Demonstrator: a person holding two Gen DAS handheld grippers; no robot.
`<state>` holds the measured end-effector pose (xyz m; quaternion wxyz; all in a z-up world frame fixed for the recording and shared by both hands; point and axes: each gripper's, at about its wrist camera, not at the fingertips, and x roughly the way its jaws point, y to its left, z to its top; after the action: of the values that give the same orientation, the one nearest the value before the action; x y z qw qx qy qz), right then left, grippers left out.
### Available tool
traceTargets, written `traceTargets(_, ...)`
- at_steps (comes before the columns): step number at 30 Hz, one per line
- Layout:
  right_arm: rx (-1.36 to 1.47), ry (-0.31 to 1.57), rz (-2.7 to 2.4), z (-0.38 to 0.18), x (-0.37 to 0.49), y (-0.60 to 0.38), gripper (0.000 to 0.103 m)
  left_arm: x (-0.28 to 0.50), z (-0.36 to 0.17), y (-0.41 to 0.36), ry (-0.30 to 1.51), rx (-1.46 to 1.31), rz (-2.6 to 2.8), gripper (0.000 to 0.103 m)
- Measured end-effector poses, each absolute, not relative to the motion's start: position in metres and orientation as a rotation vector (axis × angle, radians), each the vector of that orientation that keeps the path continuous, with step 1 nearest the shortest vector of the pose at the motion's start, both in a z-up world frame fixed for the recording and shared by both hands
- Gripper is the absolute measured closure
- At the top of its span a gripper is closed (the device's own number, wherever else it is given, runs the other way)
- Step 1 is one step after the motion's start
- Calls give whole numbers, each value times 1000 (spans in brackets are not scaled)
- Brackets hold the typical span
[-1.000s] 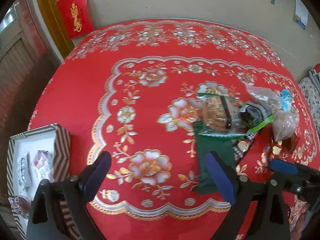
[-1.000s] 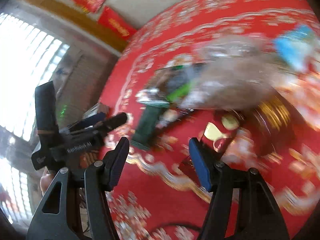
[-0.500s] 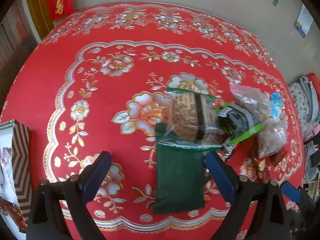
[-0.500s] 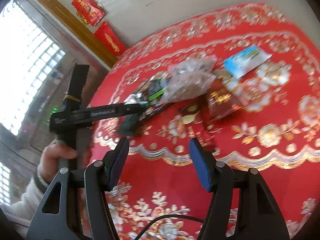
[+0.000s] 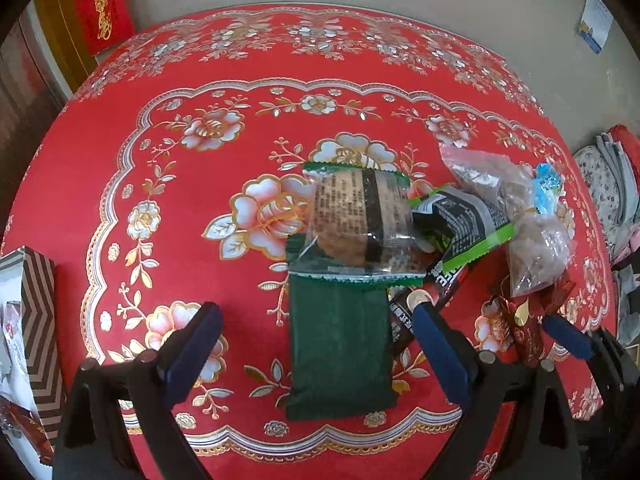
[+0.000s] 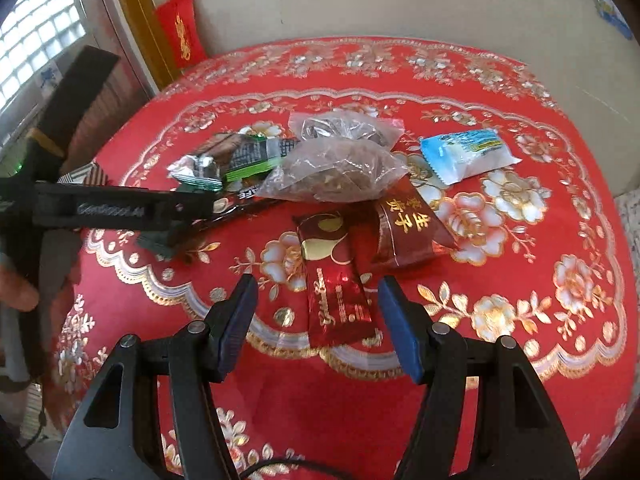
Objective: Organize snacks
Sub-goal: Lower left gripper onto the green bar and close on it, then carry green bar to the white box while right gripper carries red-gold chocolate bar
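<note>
Now both tongs are released and hold nothing. Left tongs [image 5: 316, 344] hover over a flat dark green packet [image 5: 340, 344] on the red flowered tabletop [image 5: 160, 184]. Right tongs [image 6: 318, 320] hover over a glossy dark red sachet [image 6: 336, 296]. At the left edge, a striped cardboard box [image 5: 40, 320] contains some wrapped snacks [image 5: 14, 344].

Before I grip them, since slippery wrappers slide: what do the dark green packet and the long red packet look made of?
Dark green packet: matte film, perhaps plastic; flat, no glare. Long red packet: glossy foil-like film; bright highlights, gold print. Likely the slicker one.
</note>
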<state>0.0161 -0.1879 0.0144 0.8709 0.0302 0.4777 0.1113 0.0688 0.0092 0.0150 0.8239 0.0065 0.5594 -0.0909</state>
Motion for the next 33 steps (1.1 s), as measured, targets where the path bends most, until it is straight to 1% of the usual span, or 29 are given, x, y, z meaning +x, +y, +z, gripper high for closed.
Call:
traceTargets(3,44,1004,246,11,26,-187,40,70,14,7,1179,25,-186,6)
traceTargets(4,26,1002,248,11,26,-184,43,70,14,7,1174,25,-188,7)
traceTargets(5,4,999,248,10,27,-181,52,69,14,7,1167,30,-189,12)
traceTargets(6,-32,993,241,10,26,-177,65,68,16,7,1154,38,-195,18)
traceTargets(8,-100,980,237,10,19,-172,73,66,19,9,1137,46,-216,39)
traceTargets(10,-85,979,259,11,13,-174,75,65,20,11,1133,75,-201,55)
traceTargets(14,-47,972,270,11,3,-179,77,59,20,19,1129,66,-237,55)
traceTargets(21,3,927,316,18,-22,-168,77,36,24,49,1133,21,-229,55)
traceTargets(33,45,890,388,31,-34,-136,77,-14,51,75,1008,42,-165,55)
